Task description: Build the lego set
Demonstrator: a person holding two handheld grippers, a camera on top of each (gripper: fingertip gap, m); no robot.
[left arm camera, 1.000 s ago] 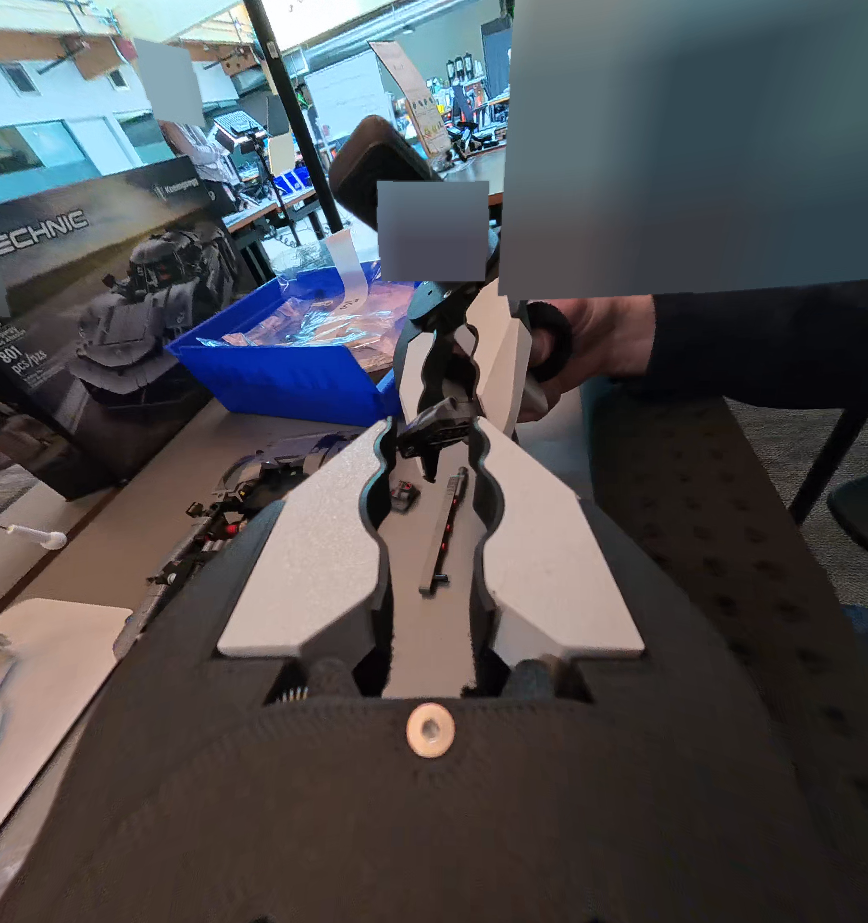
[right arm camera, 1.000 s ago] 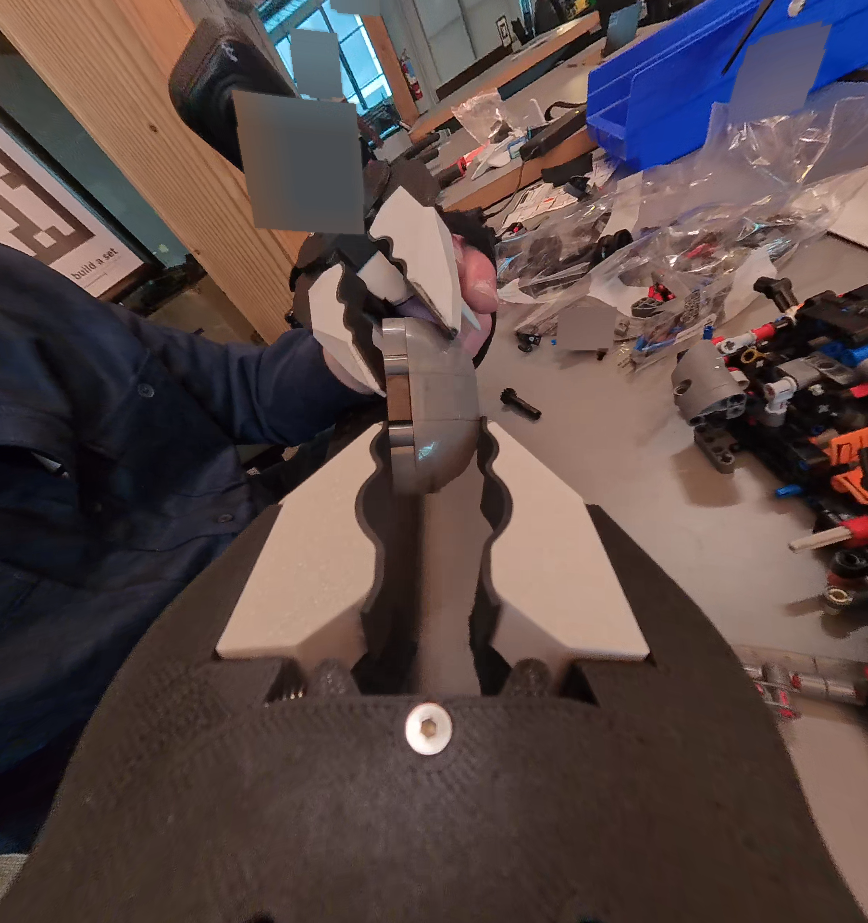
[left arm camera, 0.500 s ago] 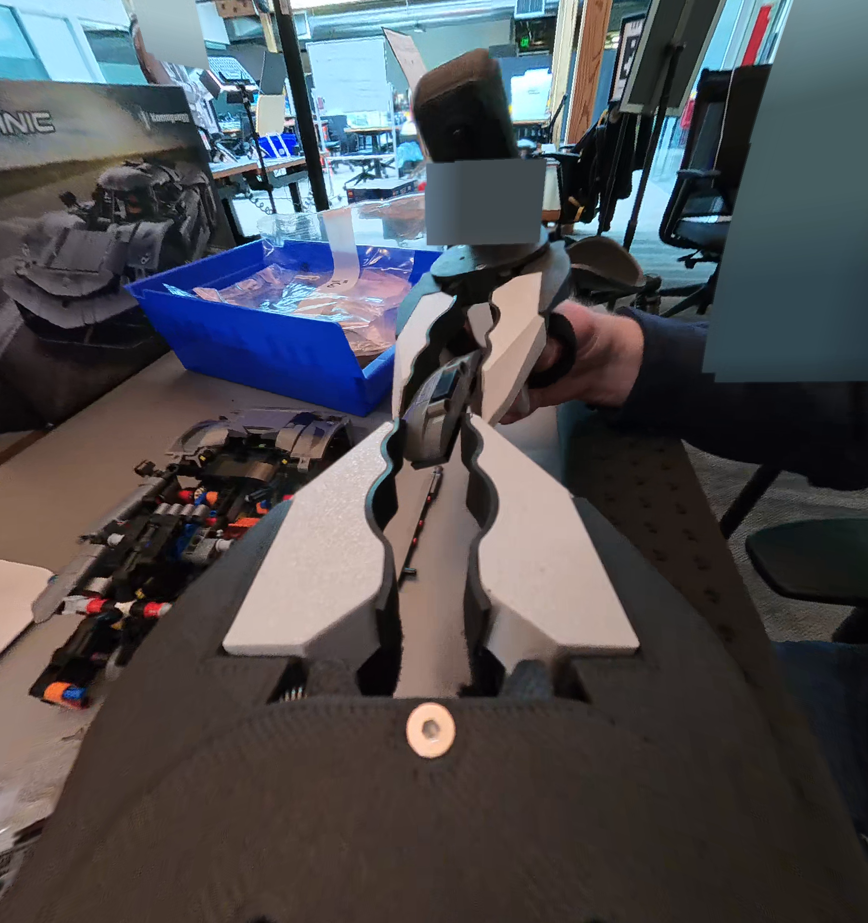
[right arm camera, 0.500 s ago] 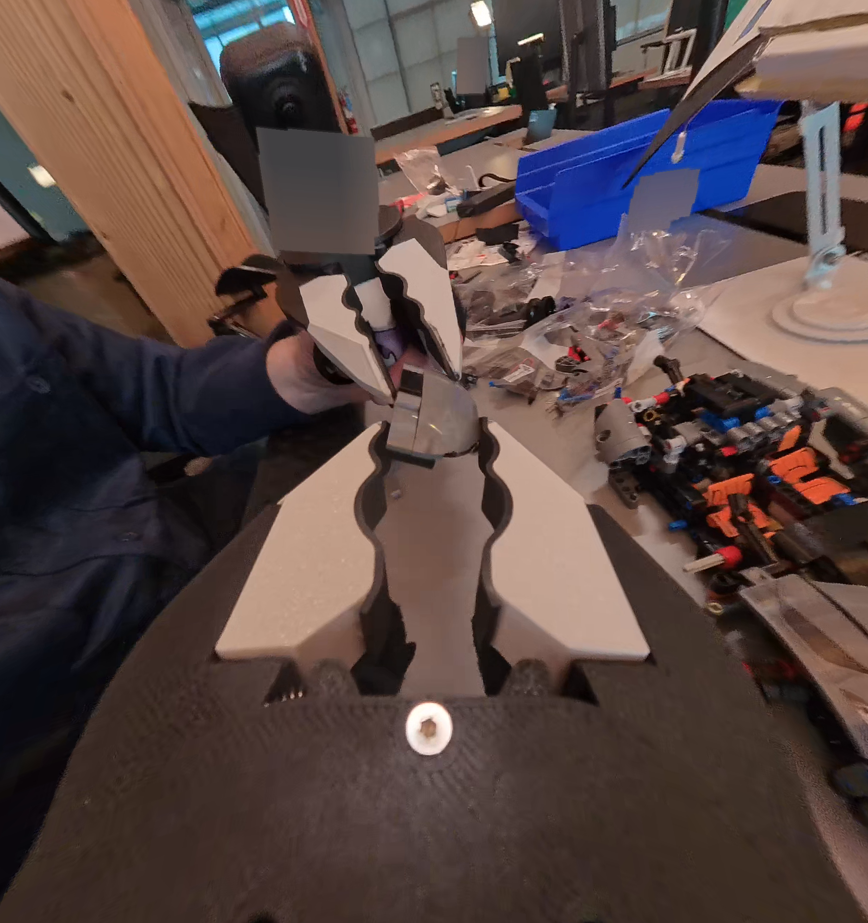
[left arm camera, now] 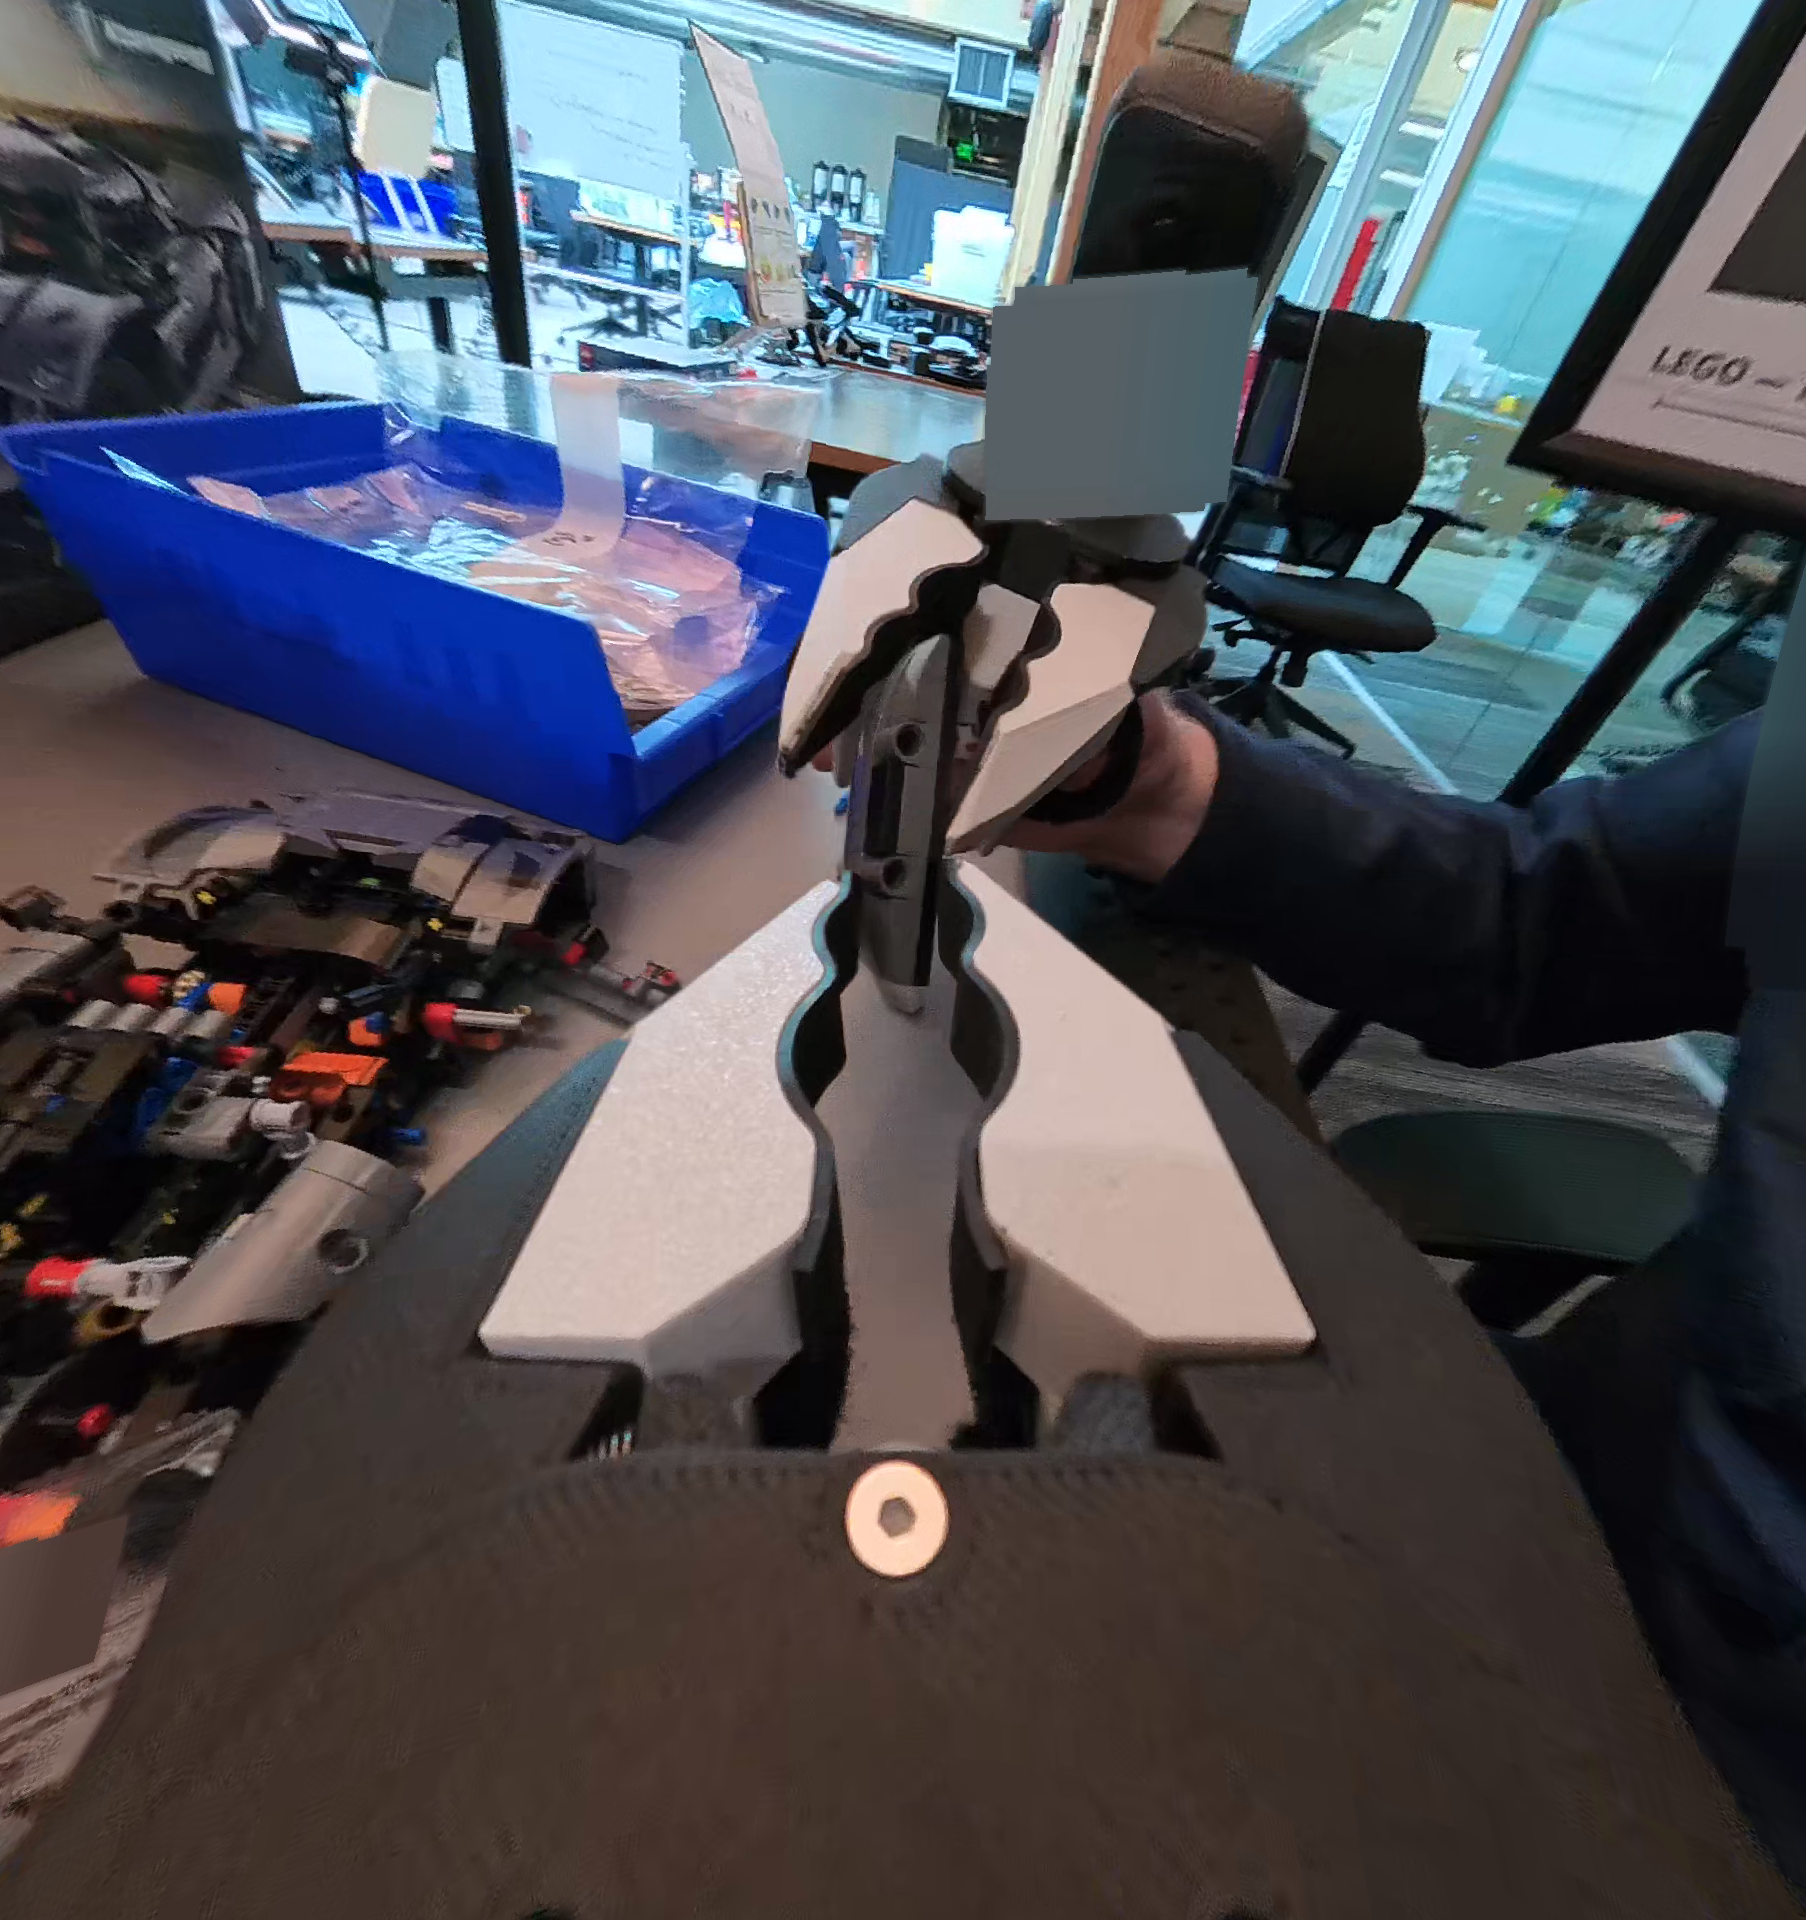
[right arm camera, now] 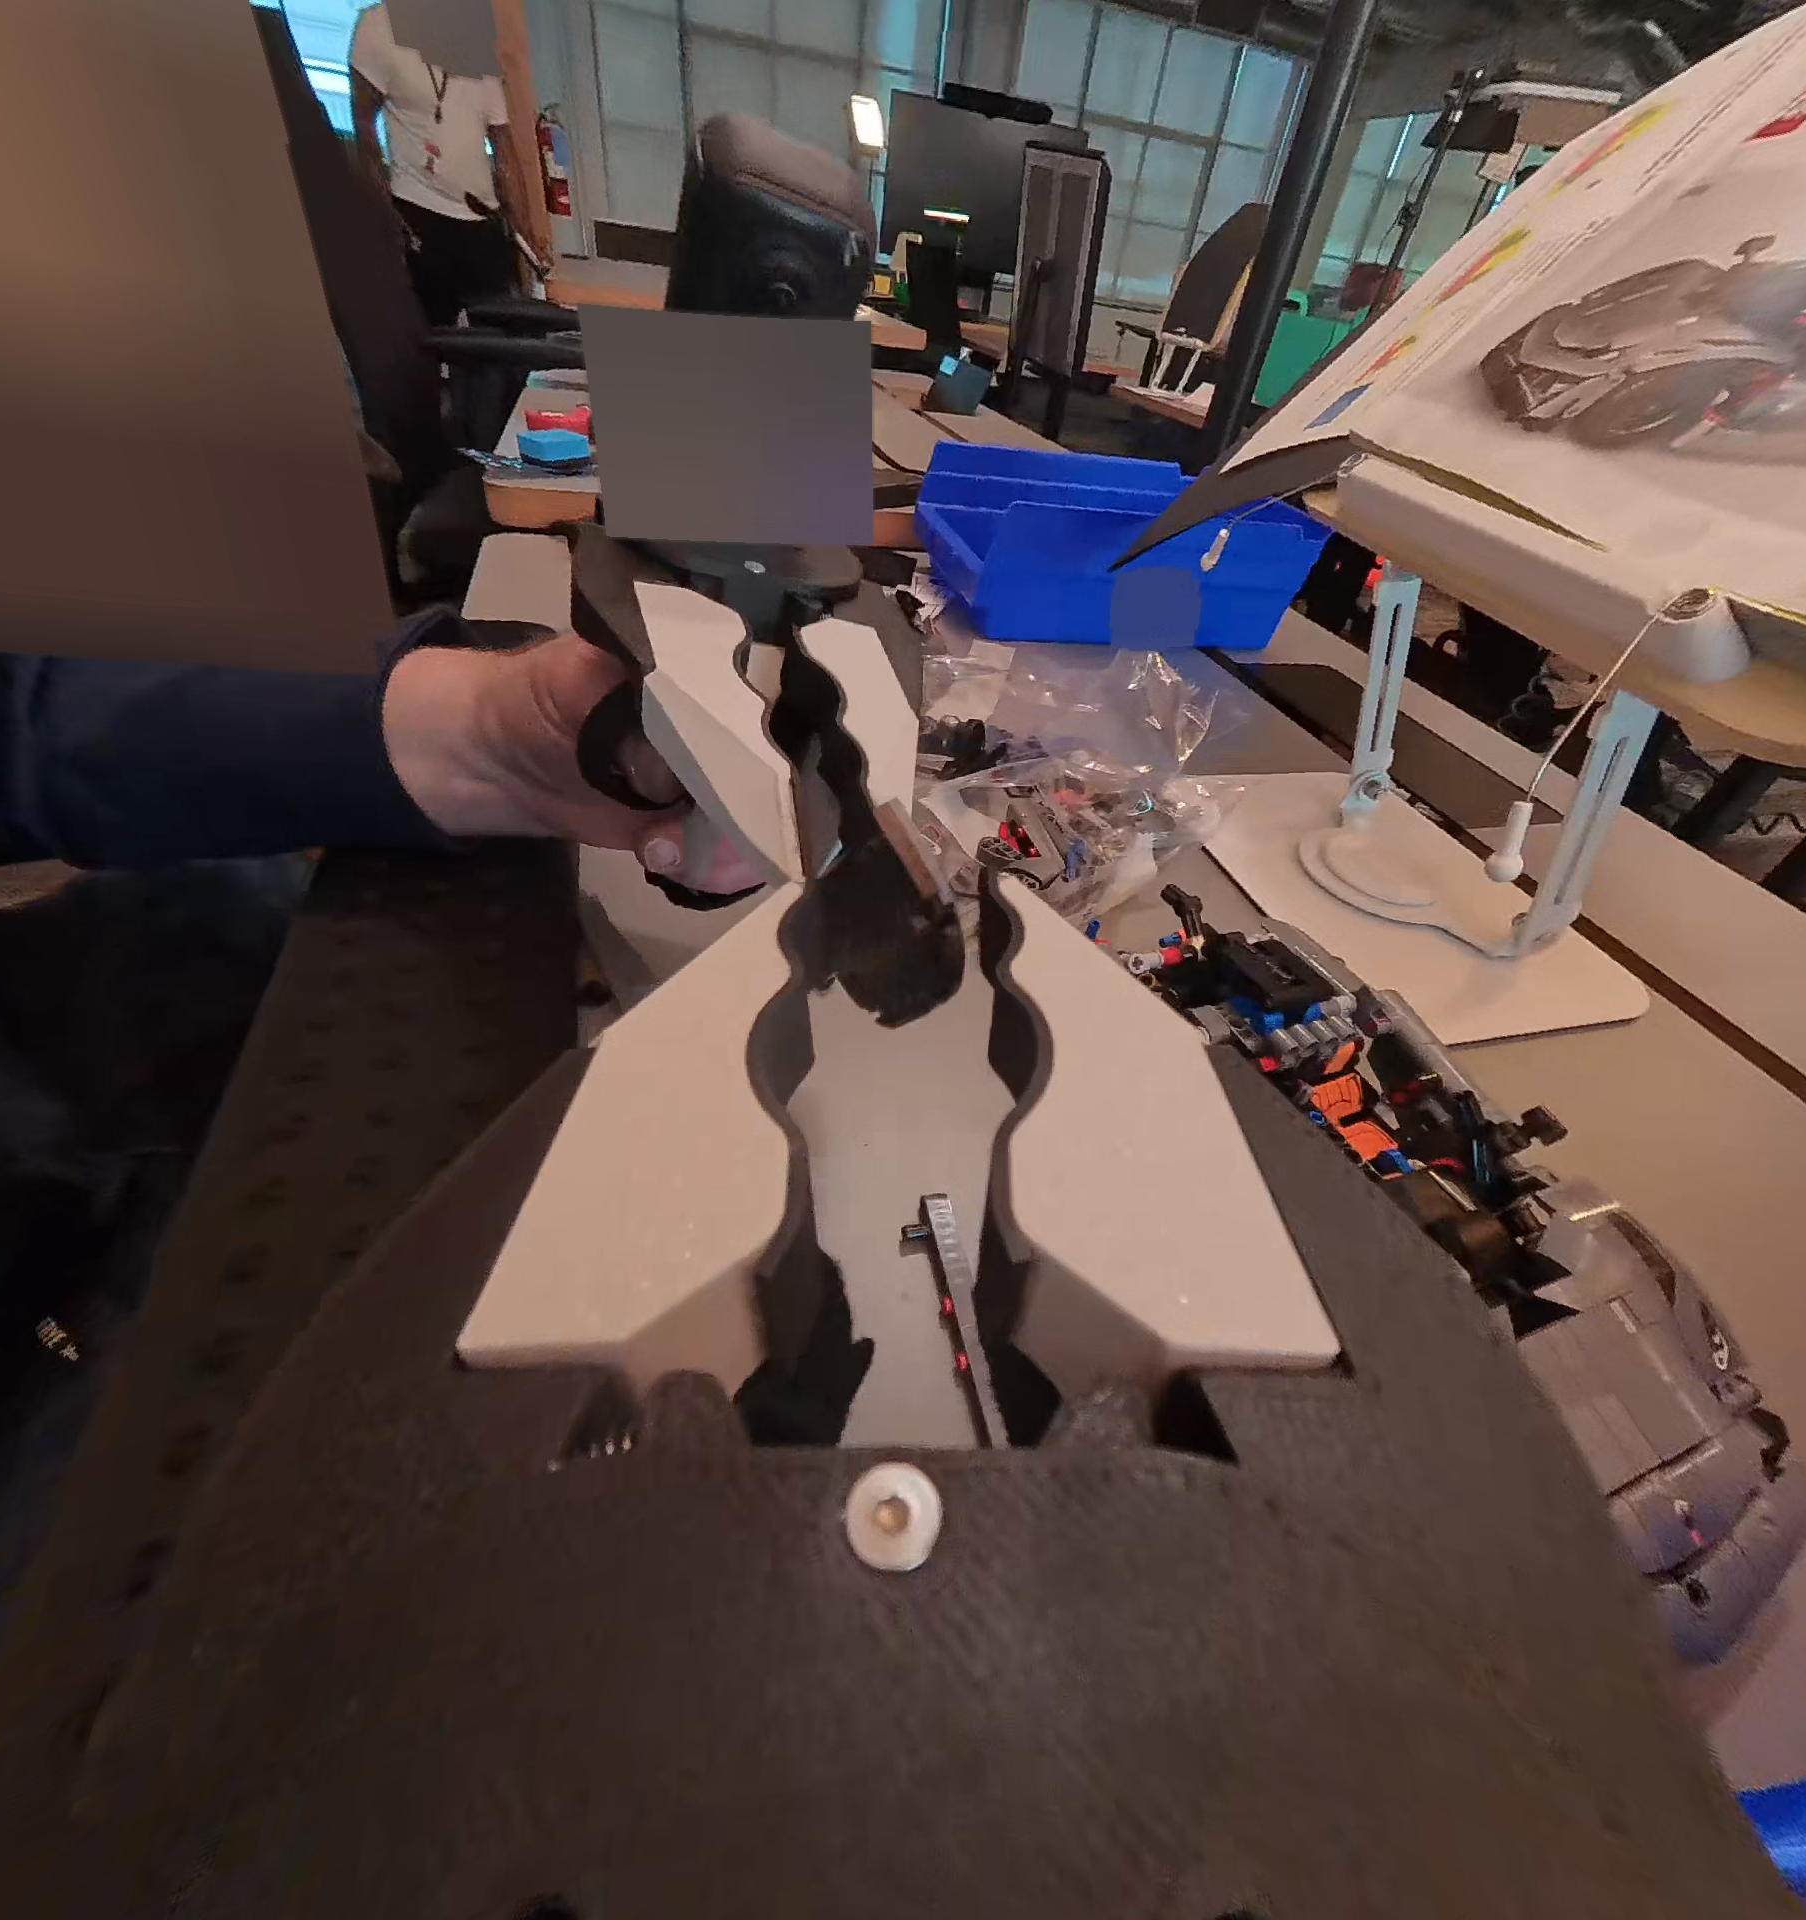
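Left gripper (left arm camera: 899,904): my jaws are narrow and closed on the lower end of the grey panel (left arm camera: 894,831). The panel fills the gap between my fingertips and stands almost upright, well above the table (left arm camera: 47,779).

Right gripper (right arm camera: 888,894): my jaws are narrow, with the same panel between the tips. A thin gap seems to show on each side, so I cannot tell whether they clamp it. The two grippers face each other tip to tip, with the panel spanning both.

A hand (right arm camera: 504,738) grips the left handle; another hand (left arm camera: 1138,790) grips the right handle.

Part-built car (left arm camera: 255,1039): on the table, to the left of my left gripper, apart from the panel. Blue bin (left arm camera: 359,623): behind the car, holding clear bags. Black beam (right arm camera: 956,1299) with red pins: flat on the table below my right jaws. Booklet (right arm camera: 1605,312): open on a white stand beyond the car.
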